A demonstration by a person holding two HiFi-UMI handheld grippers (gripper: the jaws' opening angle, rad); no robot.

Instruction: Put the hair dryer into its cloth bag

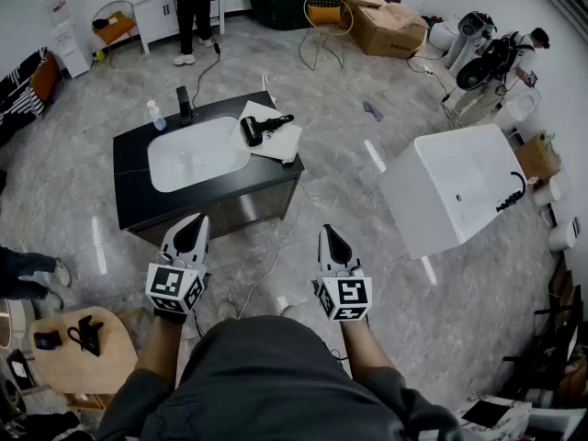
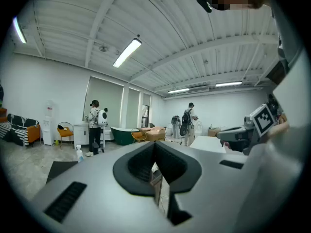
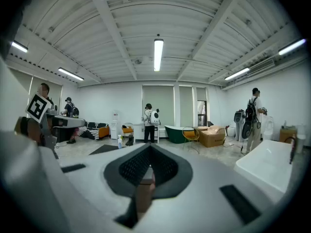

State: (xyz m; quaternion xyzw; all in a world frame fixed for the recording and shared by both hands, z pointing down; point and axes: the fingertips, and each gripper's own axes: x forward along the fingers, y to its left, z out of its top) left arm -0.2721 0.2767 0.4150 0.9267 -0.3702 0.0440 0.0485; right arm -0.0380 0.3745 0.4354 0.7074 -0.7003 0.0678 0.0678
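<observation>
Black hair dryer (image 1: 260,128) lies on the flat, pale cloth bag (image 1: 280,143), atop a glossy dark vanity (image 1: 130,154) beside an oval white basin (image 1: 197,152). Left gripper (image 1: 194,228) and right gripper (image 1: 331,237) have ribbed black jaws pressed together, empty, well short of the vanity.

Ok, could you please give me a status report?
Left gripper and right gripper shut, empty, short of the counter. Hair dryer lies on cloth bag beside sink. Cord on floor ahead.

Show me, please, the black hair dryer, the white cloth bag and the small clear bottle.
black hair dryer (image 1: 252,132), head view, on its barrel.
white cloth bag (image 1: 279,143), head view, on bare fabric.
small clear bottle (image 1: 158,119), head view, on its body.
</observation>
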